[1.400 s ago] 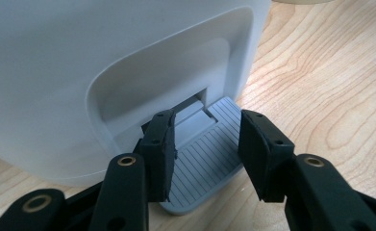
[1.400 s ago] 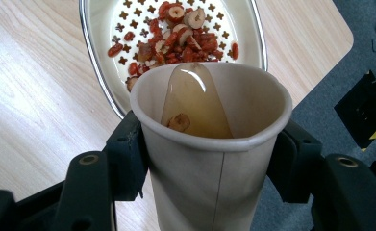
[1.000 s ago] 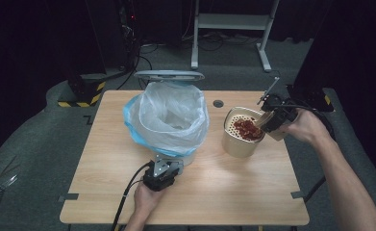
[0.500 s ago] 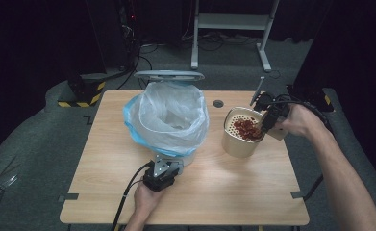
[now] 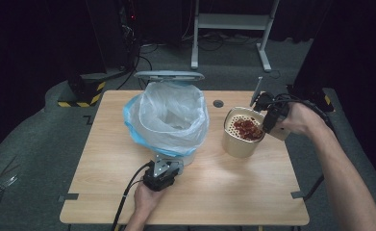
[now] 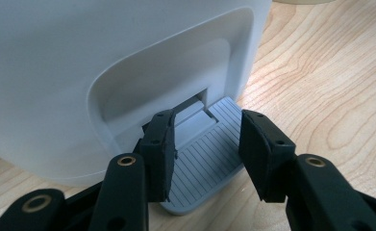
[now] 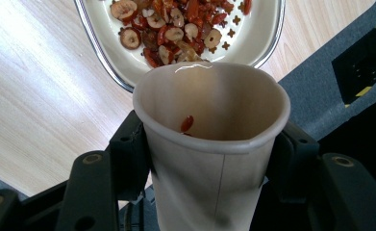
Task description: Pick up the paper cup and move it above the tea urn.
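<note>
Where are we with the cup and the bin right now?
Mostly done: the dried red fruit slices lie in the strainer. In hand: the right gripper squeezes the paper cup, with one piece clinging inside. The left gripper sits open over the bin pedal; the lid is up. The cup hasn't reached the lined bin.

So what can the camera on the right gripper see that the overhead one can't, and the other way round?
Right gripper view alone: a single red piece stuck inside the paper cup, and the strainer's cross-shaped holes. High view alone: the bin with its plastic liner, its raised lid, and the left gripper at the bin's base. Both: the wooden table, the red dried slices, and the right gripper clamping the cup.
</note>
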A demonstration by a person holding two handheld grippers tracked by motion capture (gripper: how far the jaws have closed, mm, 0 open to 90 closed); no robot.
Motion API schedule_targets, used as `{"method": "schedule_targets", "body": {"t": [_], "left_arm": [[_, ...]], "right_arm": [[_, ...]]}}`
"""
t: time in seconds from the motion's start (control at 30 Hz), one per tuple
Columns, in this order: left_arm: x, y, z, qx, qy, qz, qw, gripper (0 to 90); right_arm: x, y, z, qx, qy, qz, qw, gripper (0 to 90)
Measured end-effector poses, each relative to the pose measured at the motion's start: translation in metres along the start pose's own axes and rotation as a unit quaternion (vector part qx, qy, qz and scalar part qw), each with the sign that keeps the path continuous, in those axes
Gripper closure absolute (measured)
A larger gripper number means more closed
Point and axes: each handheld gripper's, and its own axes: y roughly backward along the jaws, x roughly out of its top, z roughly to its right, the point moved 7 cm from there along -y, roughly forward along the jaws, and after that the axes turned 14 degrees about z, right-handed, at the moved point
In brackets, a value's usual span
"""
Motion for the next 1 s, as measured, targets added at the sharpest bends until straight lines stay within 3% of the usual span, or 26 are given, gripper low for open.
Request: {"method": "schedule_targets", "body": {"t": [0.3, 0.83, 0.9, 0.93, 0.97, 1.0], "left_arm": [[0.0, 0.0, 0.0, 0.0, 0.001, 0.0, 1.0, 56.7], [0.0, 0.0, 0.0, 0.001, 0.0, 0.0, 1.0, 56.6], [0.0, 0.0, 0.0, 0.002, -0.001, 0.001, 1.0, 56.6], [0.0, 0.0, 0.001, -0.002, 0.003, 0.001, 1.0, 56.6], [0.0, 0.0, 0.001, -0.001, 0.003, 0.001, 1.0, 56.6], [0.0, 0.0, 0.001, -0.002, 0.002, 0.0, 1.0, 56.6]], "right_arm": [[-0.002, 0.002, 0.002, 0.0, -0.002, 0.008, 1.0, 42.0], [-0.006, -0.003, 0.001, -0.001, 0.001, -0.016, 0.9999, 42.1], [-0.003, -0.002, 0.0, -0.002, -0.001, -0.006, 1.0, 42.0], [0.001, 0.001, 0.0, -0.003, 0.001, 0.012, 0.9999, 42.0], [0.01, 0.009, 0.0, -0.008, -0.007, 0.057, 0.9983, 42.5], [0.01, 0.009, 0.0, -0.008, -0.007, 0.057, 0.9983, 42.5]]}}
